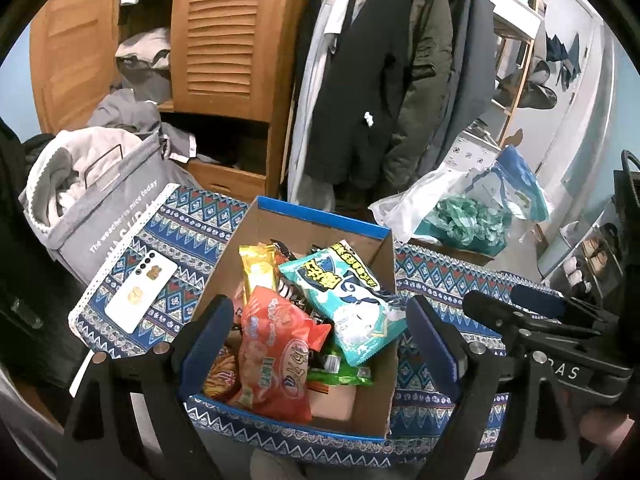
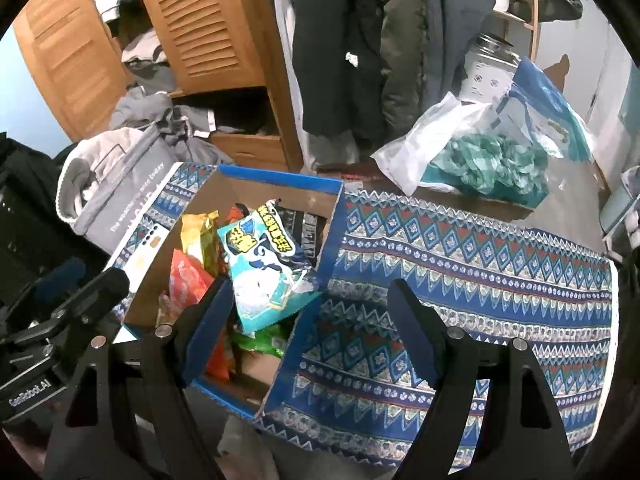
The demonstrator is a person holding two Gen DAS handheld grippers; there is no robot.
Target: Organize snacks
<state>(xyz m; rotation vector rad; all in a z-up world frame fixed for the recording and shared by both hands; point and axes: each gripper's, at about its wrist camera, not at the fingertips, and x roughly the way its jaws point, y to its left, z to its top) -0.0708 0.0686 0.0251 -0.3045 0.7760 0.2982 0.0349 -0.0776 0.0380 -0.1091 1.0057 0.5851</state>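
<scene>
Left gripper (image 1: 320,334) and right gripper (image 2: 308,330) both agape, empty; snack-filled box (image 1: 362,234) at 12 o'clock of left.

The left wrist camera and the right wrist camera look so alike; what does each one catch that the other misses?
Only the left wrist view shows the white phone in full, lying beside the cardboard box, and the shoes on a rack at the right edge. Only the right wrist view shows the long bare stretch of patterned cloth to the right of the box. Both show the teal snack bag on top, the red bag, the laundry basket and hanging coats.
</scene>
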